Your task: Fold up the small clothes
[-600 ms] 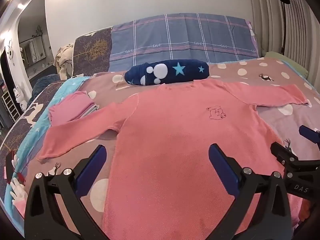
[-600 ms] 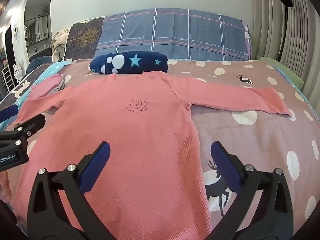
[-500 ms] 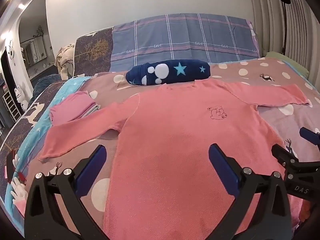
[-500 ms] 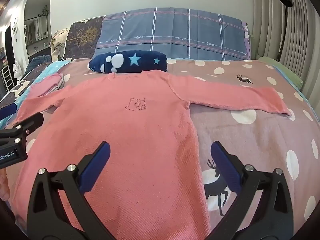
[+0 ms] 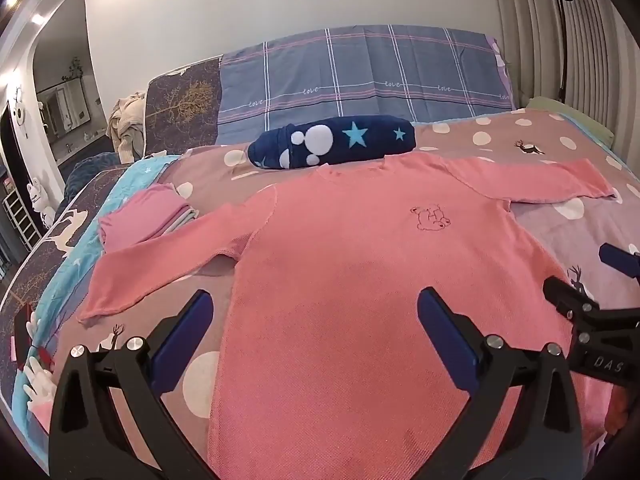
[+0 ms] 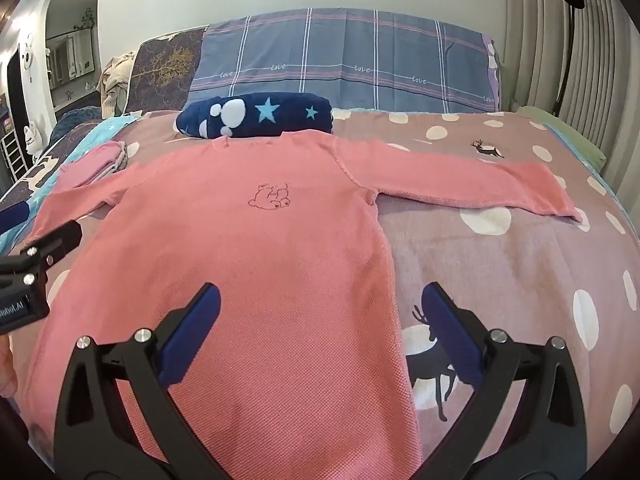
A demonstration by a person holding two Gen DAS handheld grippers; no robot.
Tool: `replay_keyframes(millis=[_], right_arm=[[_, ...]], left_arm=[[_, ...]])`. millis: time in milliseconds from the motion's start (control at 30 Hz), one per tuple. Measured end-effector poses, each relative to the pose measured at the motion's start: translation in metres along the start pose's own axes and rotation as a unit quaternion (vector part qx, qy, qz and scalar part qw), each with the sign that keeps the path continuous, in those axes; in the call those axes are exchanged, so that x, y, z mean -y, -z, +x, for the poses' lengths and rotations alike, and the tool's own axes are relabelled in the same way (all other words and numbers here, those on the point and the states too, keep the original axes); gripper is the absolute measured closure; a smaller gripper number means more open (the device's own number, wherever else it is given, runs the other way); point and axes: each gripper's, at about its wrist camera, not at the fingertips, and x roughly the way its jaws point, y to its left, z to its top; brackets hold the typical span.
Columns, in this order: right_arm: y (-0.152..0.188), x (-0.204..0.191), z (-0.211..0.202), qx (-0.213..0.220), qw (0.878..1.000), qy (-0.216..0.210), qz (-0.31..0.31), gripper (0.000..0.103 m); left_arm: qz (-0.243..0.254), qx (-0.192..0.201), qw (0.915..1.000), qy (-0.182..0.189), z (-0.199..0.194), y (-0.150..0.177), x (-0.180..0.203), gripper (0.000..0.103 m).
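Left wrist view: both grippers' fingers (image 5: 182,336) spread wide, hovering over the flat pink sweater (image 5: 360,280).

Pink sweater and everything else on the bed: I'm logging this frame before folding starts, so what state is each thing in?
Pink sweater: spread flat, front up, both sleeves out, unfolded.
Pink stack: folded, beside the sweater's left sleeve.
Navy star blanket: rolled, lying just beyond the collar.
Left claw: open, holding nothing, above the sweater's lower body.
Right claw: open, holding nothing, above the sweater's right edge.
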Motion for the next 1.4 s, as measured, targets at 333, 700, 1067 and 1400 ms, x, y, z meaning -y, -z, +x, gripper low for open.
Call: replay_keyframes(millis=[333,700,1067,1400], right_arm=[[-0.004,-0.004,-0.007,0.004,1.0,0.003,0.002,0.002],[-0.004,-0.015,-0.008,-0.002,1.0,-0.009,-0.008,0.002],[-0.005,-0.027,-0.004,-0.01,1.0,-0.019,-0.013,0.002],[-0.009,-0.038,0.004,-0.016,0.999,-0.02,-0.019,0.002]], left_arm=[[0.007,-0.009,0.9999,-0.008,0.003,0.007,-0.001,0.001],[0.003,-0.03,0.9995,0.0,0.009,0.01,-0.009,0.001],[0.001,-0.032,0.9994,0.012,0.014,0.016,-0.014,0.001],[-0.011,-0.021,0.9997,0.007,0.019,0.017,-0.021,0.001]])
